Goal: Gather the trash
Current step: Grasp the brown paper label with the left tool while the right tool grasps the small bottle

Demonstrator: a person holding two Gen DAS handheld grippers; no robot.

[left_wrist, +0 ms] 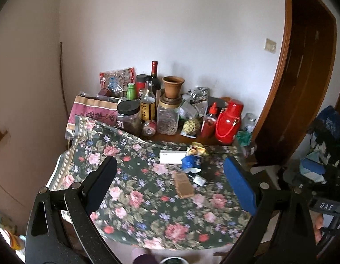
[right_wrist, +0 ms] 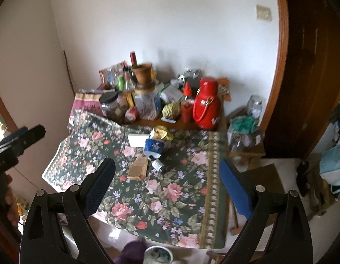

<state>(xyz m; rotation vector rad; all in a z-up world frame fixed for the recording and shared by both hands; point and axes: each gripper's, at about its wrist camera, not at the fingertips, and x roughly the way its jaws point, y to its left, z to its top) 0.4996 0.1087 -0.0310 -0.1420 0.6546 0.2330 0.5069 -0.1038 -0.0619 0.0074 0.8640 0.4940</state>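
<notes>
Trash lies on the floral tablecloth (left_wrist: 148, 198): a blue cup on its side (left_wrist: 192, 161), a yellow wrapper (left_wrist: 197, 150), a white box (left_wrist: 172, 156), a brown carton (left_wrist: 183, 186) and a small silver piece (left_wrist: 199, 180). The same items show in the right wrist view: cup (right_wrist: 154, 146), wrapper (right_wrist: 162, 133), white box (right_wrist: 138, 139), carton (right_wrist: 138, 168), small jar-like piece (right_wrist: 157, 165). My left gripper (left_wrist: 170, 182) is open above the near table. My right gripper (right_wrist: 167, 180) is open, also short of the trash. Both are empty.
Bottles, jars, a clay pot (left_wrist: 172, 87) and a red thermos (left_wrist: 228, 121) crowd the table's back by the wall. A stool with bags (right_wrist: 244, 140) stands right of the table, by a wooden door. A bin rim (right_wrist: 157, 255) shows below the table's front edge.
</notes>
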